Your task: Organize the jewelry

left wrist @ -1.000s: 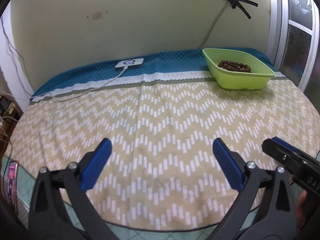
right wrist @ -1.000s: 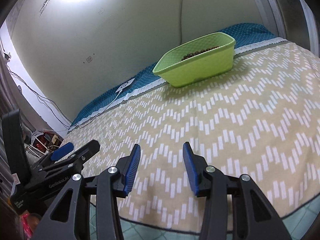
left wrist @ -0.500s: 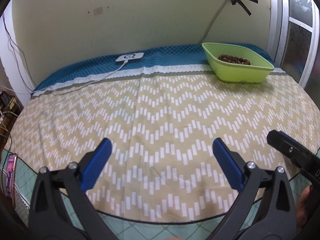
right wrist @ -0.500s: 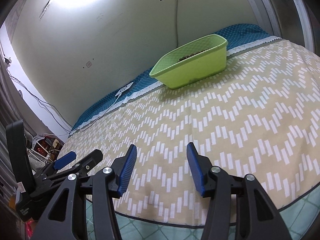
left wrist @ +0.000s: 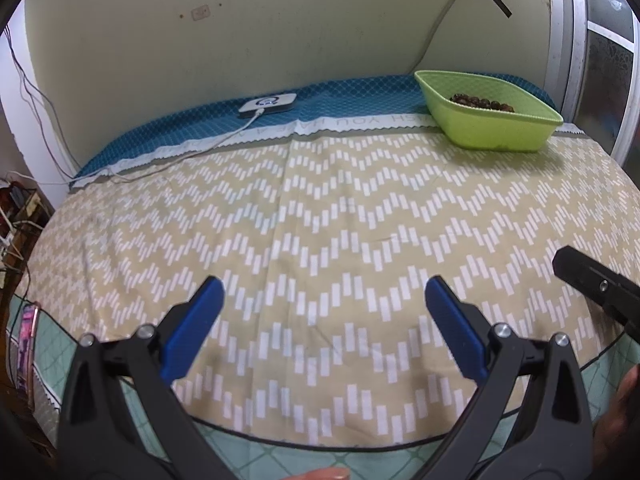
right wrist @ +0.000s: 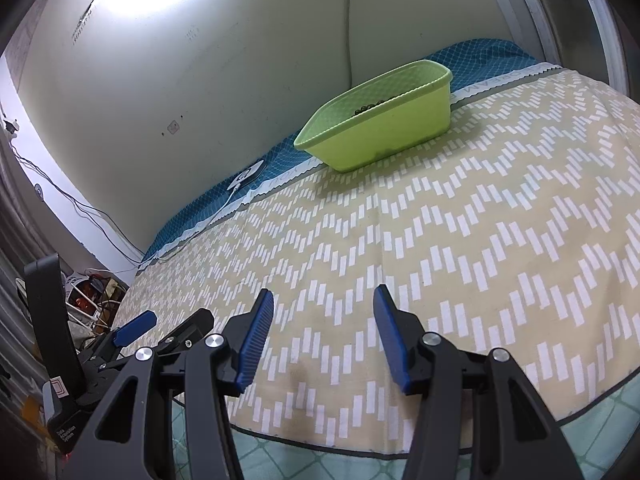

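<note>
Left tool (left wrist: pixel 323 294): its blue-padded fingers are spread wide with nothing between them, hovering over the near edge of the table.
Right tool (right wrist: pixel 323 305): fingers parted with a clear gap and nothing gripped, also above the near edge of the table; in the left camera only its black tip shows at the right border.
Bead bracelet (left wrist: pixel 482 103): a string of dark brown beads lying inside the green basket, well apart from both tools.
Green basket (left wrist: pixel 496 136): a lime plastic basket standing at the far right of the table, where the patterned cloth meets the blue cloth, near the wall.
Table (left wrist: pixel 320 216): covered by a beige cloth with a white zigzag pattern; a mint-green checked layer shows beneath its near edge.
Blue cloth (left wrist: pixel 340 98): a teal quilted strip along the far side, against the wall.
White device (left wrist: pixel 267 105): a flat white gadget lying on the blue cloth, with a white cable running off to the left.
</note>
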Demonstrator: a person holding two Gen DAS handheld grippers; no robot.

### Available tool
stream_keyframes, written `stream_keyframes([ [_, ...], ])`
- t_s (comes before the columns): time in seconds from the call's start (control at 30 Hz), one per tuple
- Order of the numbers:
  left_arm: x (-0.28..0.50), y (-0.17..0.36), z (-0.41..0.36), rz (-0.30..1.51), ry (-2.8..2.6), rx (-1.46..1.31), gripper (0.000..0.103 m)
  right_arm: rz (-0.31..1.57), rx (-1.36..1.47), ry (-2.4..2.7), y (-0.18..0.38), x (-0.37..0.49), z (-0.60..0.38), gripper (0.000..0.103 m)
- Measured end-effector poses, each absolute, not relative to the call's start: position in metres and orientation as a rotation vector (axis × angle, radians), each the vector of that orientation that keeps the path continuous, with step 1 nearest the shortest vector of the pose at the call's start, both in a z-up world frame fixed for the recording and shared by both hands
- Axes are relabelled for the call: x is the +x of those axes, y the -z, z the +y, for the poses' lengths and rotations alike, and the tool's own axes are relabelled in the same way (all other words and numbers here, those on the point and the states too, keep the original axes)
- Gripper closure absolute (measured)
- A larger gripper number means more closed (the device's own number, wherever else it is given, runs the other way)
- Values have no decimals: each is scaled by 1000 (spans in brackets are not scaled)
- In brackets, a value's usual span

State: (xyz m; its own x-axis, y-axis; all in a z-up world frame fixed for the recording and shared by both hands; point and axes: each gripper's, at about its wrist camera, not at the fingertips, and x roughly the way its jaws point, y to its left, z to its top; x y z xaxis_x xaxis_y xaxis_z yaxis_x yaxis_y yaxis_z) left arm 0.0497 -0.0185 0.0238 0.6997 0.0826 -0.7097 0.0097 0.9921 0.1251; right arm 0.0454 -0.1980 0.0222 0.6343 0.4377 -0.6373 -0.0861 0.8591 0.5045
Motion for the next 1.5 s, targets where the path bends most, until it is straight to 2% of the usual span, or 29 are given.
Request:
stream_keyframes([
  [1.5,57,-15,-18,831,-27,139,6,843,490,-362,-17,60,-204,72],
])
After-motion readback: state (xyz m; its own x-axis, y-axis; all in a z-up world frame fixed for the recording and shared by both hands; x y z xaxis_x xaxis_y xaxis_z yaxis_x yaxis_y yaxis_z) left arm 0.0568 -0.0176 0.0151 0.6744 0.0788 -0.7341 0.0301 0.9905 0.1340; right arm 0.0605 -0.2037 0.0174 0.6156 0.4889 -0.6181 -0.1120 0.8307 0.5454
